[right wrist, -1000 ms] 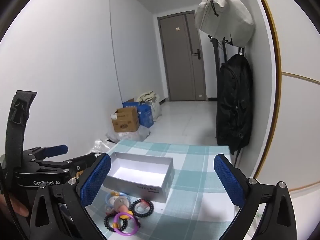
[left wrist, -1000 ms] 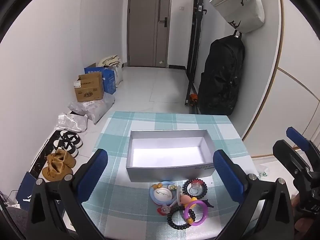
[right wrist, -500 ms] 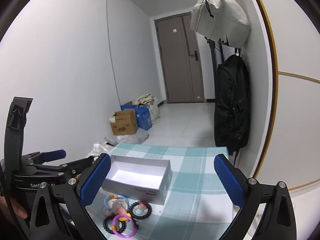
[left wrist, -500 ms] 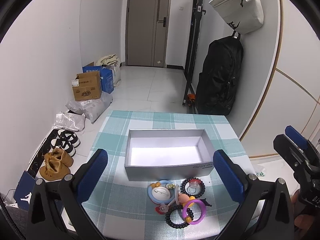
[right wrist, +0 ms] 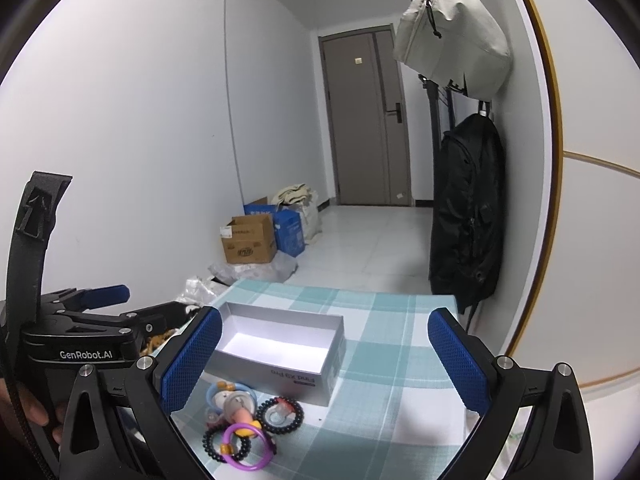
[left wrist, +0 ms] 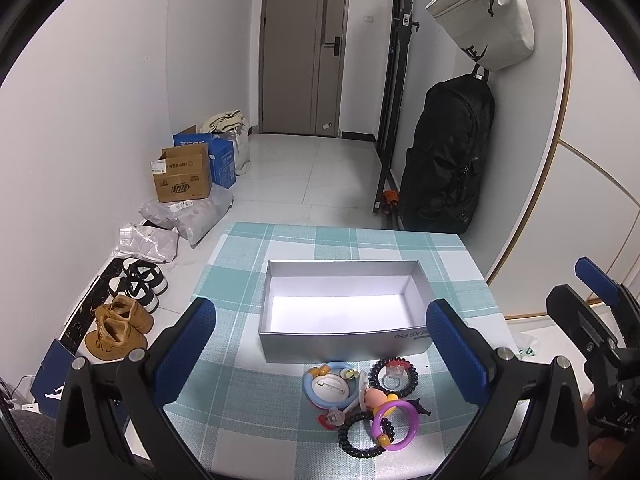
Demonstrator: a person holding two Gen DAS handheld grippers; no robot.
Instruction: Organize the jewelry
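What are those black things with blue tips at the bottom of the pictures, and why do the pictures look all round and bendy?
They are grabbers, like big tweezers. A person holds one in each hand, and each carries a small camera with a wide, bendy lens. One picture looks along the left gripper, the other along the right gripper. The blue parts are their finger pads, spread wide apart and holding nothing. On the checked tablecloth sits an open, empty grey box. In front of it lies a small pile of jewelry: a purple ring, black bead bracelets and a blue ring.
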